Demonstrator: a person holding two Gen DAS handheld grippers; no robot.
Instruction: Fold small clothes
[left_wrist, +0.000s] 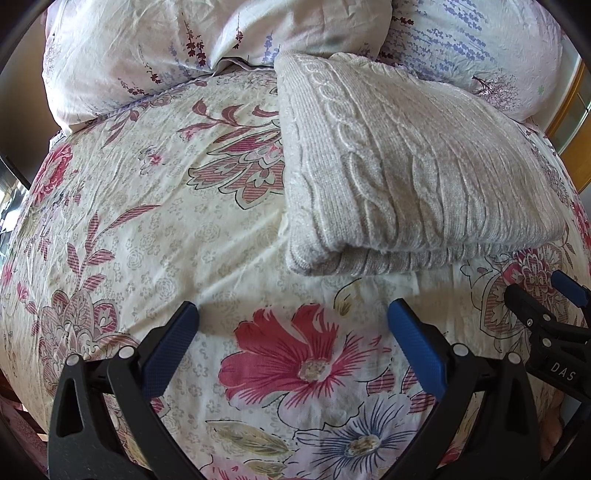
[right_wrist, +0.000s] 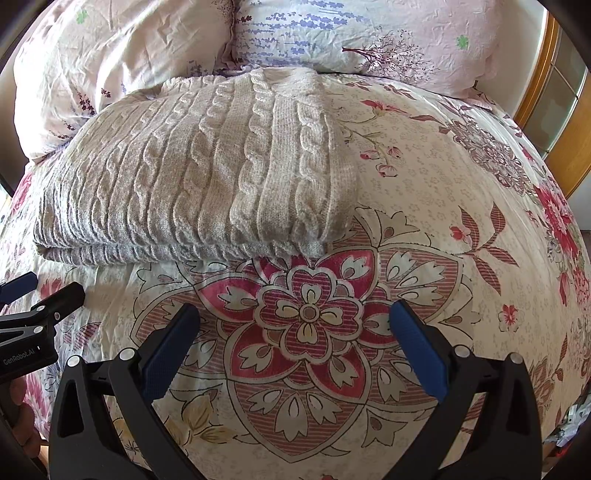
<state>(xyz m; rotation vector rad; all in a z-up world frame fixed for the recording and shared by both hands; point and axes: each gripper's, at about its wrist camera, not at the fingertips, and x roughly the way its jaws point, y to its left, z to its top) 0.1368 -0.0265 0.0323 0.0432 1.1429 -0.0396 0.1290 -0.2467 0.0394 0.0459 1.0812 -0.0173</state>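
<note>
A cream cable-knit sweater (left_wrist: 399, 177) lies folded into a thick rectangle on the floral bedspread, its folded edge toward me; it also shows in the right wrist view (right_wrist: 199, 177). My left gripper (left_wrist: 293, 314) is open and empty, a short way in front of the sweater's near left corner. My right gripper (right_wrist: 295, 314) is open and empty, in front of the sweater's near right corner. Each gripper shows at the edge of the other's view, the right one (left_wrist: 546, 295) and the left one (right_wrist: 40, 295).
The floral bedspread (left_wrist: 184, 229) covers the bed. Two pale printed pillows (left_wrist: 147, 48) (right_wrist: 369, 40) lie behind the sweater. A wooden frame (right_wrist: 554, 110) stands at the far right.
</note>
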